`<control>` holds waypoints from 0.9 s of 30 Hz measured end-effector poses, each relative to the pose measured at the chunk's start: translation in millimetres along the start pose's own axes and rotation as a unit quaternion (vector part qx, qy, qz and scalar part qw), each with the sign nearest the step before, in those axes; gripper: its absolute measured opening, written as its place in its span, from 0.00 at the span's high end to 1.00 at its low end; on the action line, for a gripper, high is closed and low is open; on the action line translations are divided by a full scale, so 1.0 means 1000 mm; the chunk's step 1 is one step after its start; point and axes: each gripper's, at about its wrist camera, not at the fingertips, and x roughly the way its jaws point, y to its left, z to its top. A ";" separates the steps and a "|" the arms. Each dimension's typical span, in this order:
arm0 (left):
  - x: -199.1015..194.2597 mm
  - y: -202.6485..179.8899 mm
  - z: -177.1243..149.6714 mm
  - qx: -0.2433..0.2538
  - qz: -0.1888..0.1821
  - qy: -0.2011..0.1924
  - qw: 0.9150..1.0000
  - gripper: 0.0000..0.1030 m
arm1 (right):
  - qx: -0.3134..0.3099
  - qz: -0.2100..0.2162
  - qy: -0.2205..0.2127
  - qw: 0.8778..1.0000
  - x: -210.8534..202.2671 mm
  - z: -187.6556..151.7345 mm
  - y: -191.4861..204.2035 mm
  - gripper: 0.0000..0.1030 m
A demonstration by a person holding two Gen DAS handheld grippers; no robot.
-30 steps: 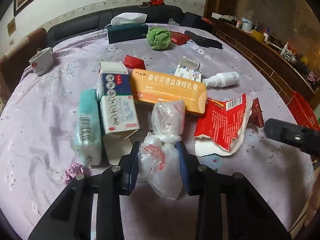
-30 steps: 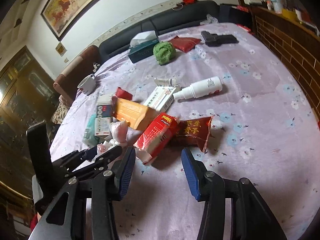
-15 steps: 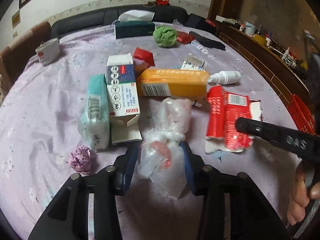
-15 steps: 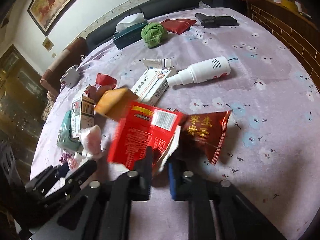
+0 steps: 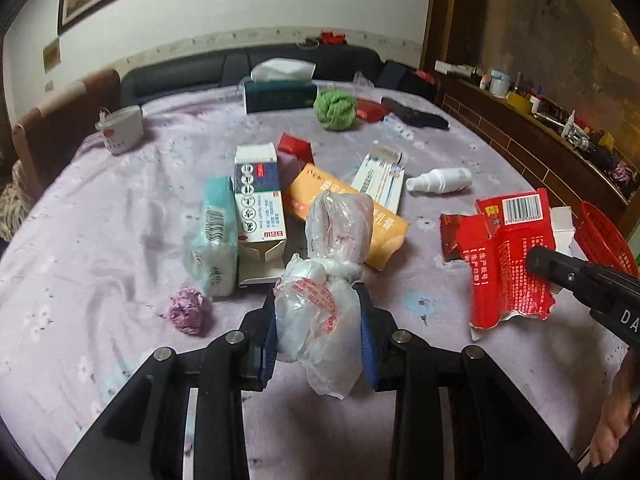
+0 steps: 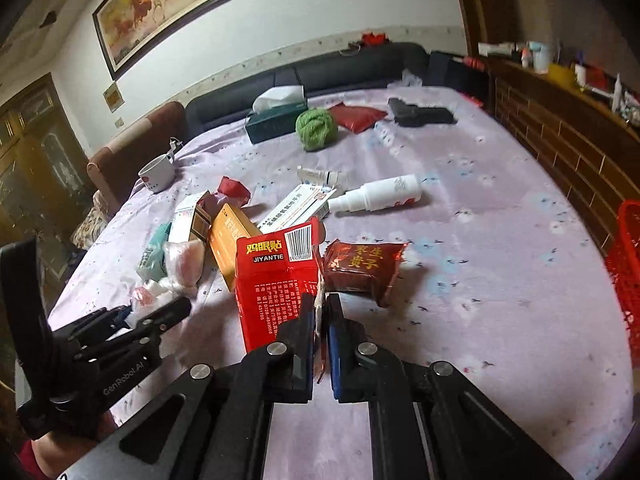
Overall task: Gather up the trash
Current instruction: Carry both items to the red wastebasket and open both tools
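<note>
Clear plastic fills the left wrist view: the left gripper [image 5: 318,332] pinches a knotted plastic bag [image 5: 320,304] between its blue pads, lifted just above the lilac tablecloth [image 5: 100,220]. At 12 o'clock lie an orange box [image 5: 344,216] and a white-and-blue carton [image 5: 260,200]; a crumpled purple wad [image 5: 188,310] sits at 9 o'clock, a red basket [image 5: 604,236] at 3 o'clock.

From the right wrist view, the right gripper [image 6: 320,320] is pressed together on the torn edge of a red flattened box [image 6: 276,280], held up off the cloth. A brown snack packet [image 6: 362,266] lies just beside it at 1 o'clock, a white spray bottle [image 6: 380,196] beyond.
</note>
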 end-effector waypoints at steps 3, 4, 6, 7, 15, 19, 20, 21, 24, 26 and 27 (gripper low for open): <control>-0.012 -0.005 -0.002 0.001 0.002 -0.017 1.000 0.69 | -0.003 -0.003 -0.008 1.000 -0.007 -0.005 0.001 0.94; -0.016 -0.007 -0.002 0.004 0.003 -0.023 1.000 0.69 | -0.005 -0.004 -0.010 1.000 -0.009 -0.006 0.001 0.94; -0.022 -0.011 -0.001 0.010 0.006 -0.031 0.999 0.69 | -0.005 -0.005 -0.014 1.000 -0.014 -0.008 0.001 0.94; -0.024 -0.014 -0.001 0.013 0.007 -0.035 0.999 0.69 | -0.004 -0.005 -0.016 1.000 -0.016 -0.008 0.000 0.94; -0.035 -0.026 -0.006 0.031 0.019 -0.046 0.998 0.69 | -0.002 -0.006 -0.031 1.000 -0.032 -0.012 -0.002 0.94; -0.041 -0.030 -0.009 0.036 0.021 -0.051 0.998 0.69 | -0.002 -0.005 -0.034 0.999 -0.037 -0.013 -0.003 0.94; -0.043 -0.031 -0.009 0.038 0.021 -0.052 0.998 0.69 | -0.002 -0.005 -0.036 0.999 -0.040 -0.013 -0.003 0.94; -0.045 -0.032 -0.009 0.039 0.023 -0.054 0.998 0.69 | -0.002 -0.005 -0.037 0.999 -0.041 -0.013 -0.003 0.94; -0.050 -0.034 -0.010 0.042 0.026 -0.059 0.997 0.69 | -0.002 -0.004 -0.042 0.999 -0.047 -0.014 -0.003 0.94; -0.053 -0.034 -0.011 0.042 0.025 -0.062 0.997 0.69 | -0.003 -0.004 -0.045 0.999 -0.050 -0.014 -0.003 0.94; -0.054 -0.034 -0.011 0.042 0.025 -0.062 0.997 0.69 | -0.003 -0.003 -0.046 0.999 -0.051 -0.014 -0.003 0.94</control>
